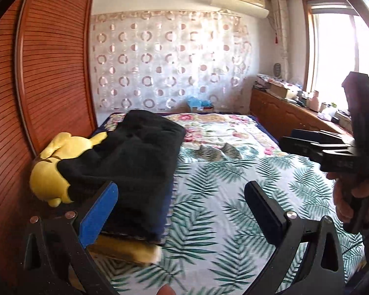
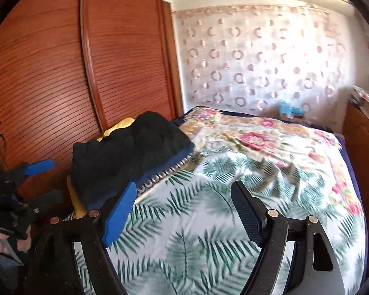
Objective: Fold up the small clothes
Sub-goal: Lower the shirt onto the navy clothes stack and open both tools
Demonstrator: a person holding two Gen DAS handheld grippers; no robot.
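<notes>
Two small grey striped pieces of clothing (image 1: 216, 151) lie on the palm-leaf sheet (image 1: 221, 196) mid-bed; they are blurred in the right wrist view (image 2: 278, 169). My left gripper (image 1: 182, 211) is open above the sheet with nothing between its blue and black pads, and the clothes lie well ahead of it. It also shows at the left edge as the left gripper (image 2: 56, 178), held in a hand. My right gripper (image 2: 184, 216) is open over the sheet and empty. From the side, the right gripper (image 1: 286, 139) shows with a dark upright shape above it that I cannot identify.
A black folded pile (image 1: 135, 157) on a navy cloth lies along the bed's left side, beside a yellow plush toy (image 1: 54, 167). A floral blanket (image 1: 221, 125) covers the far end. A slatted wooden wardrobe (image 1: 49, 73) stands left and a cluttered wooden cabinet (image 1: 283, 113) right.
</notes>
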